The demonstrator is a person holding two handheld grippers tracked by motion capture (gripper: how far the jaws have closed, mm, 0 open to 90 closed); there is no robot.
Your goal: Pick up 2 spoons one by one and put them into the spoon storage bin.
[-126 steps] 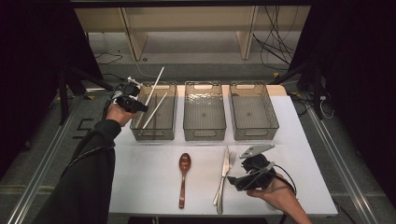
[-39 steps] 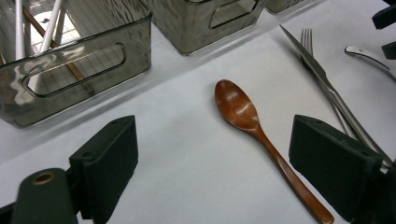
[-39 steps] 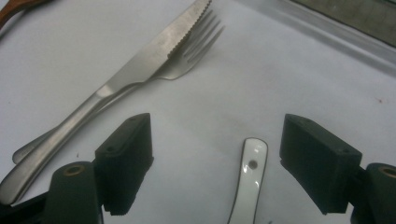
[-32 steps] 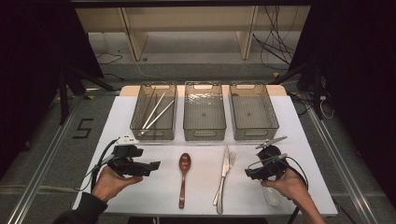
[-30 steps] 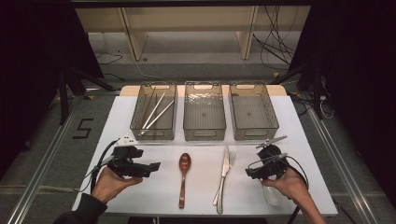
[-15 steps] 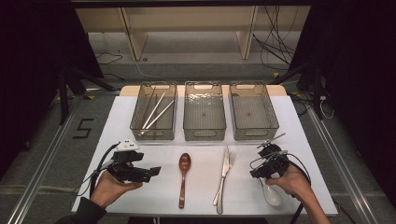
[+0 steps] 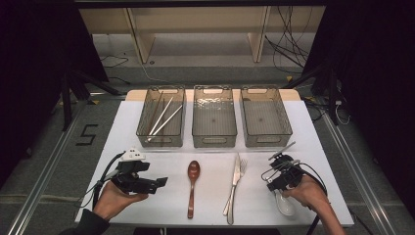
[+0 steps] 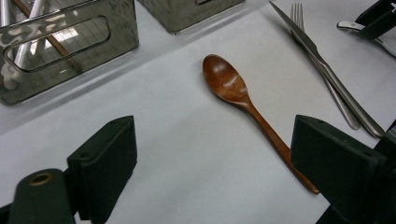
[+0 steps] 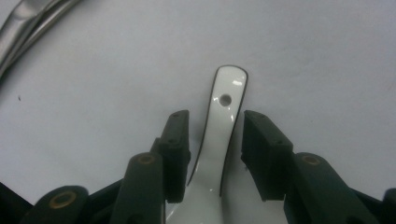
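White ceramic spoon (image 9: 219, 140) lies on the worktop (image 7: 210, 196) right of the fork (image 7: 241, 169); right hand-held gripper (image 9: 212, 140) has just been closing around its handle, pads not yet touching. Left hand-held gripper (image 8: 210, 163) gapes apart.

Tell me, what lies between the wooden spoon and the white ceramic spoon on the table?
In the high view, a knife and fork lie side by side between the wooden spoon and the white spoon.

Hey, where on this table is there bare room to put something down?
Bare patches: between the left gripper and the wooden spoon, and the strip between the trays and the cutlery. It is crowded near the knife and fork and the right gripper over the white spoon.
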